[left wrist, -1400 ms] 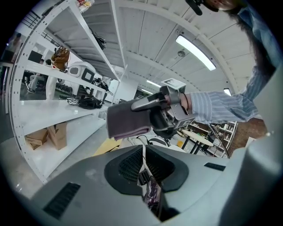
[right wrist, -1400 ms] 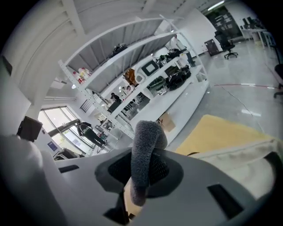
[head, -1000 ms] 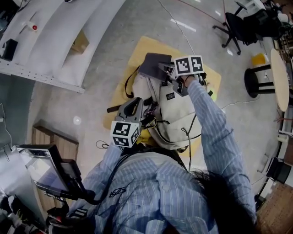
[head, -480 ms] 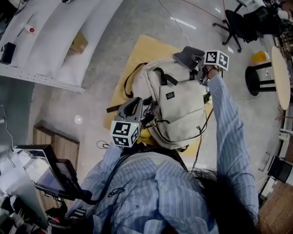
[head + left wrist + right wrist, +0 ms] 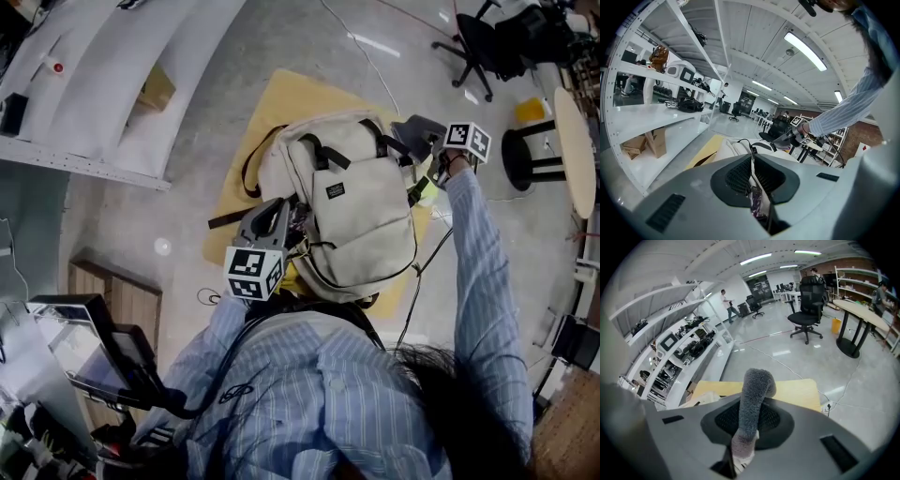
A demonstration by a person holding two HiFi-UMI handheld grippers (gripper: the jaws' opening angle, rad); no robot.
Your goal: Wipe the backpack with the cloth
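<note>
A cream backpack (image 5: 361, 220) lies on a yellow mat (image 5: 281, 103) on the floor, close in front of me. My left gripper (image 5: 279, 214) rests at the backpack's lower left edge, shut on a thin strap of the backpack (image 5: 753, 164) that runs up between the jaws. My right gripper (image 5: 429, 148) hovers just off the backpack's upper right corner, shut on a grey fuzzy cloth (image 5: 415, 128). In the right gripper view the cloth (image 5: 752, 397) sticks up from between the jaws and curls over. The left gripper view shows the backpack (image 5: 740, 146) ahead.
White shelving (image 5: 103, 66) with a cardboard box (image 5: 155, 89) runs along the upper left. An office chair (image 5: 478, 42), a black stool (image 5: 525, 164) and a round table (image 5: 574, 150) stand to the right. Cables trail over the grey floor. A stand with a screen (image 5: 98, 352) is at lower left.
My right gripper has swept the cloth from the middle top of the backpack rightward, off its upper right corner. The left gripper has stayed put.
</note>
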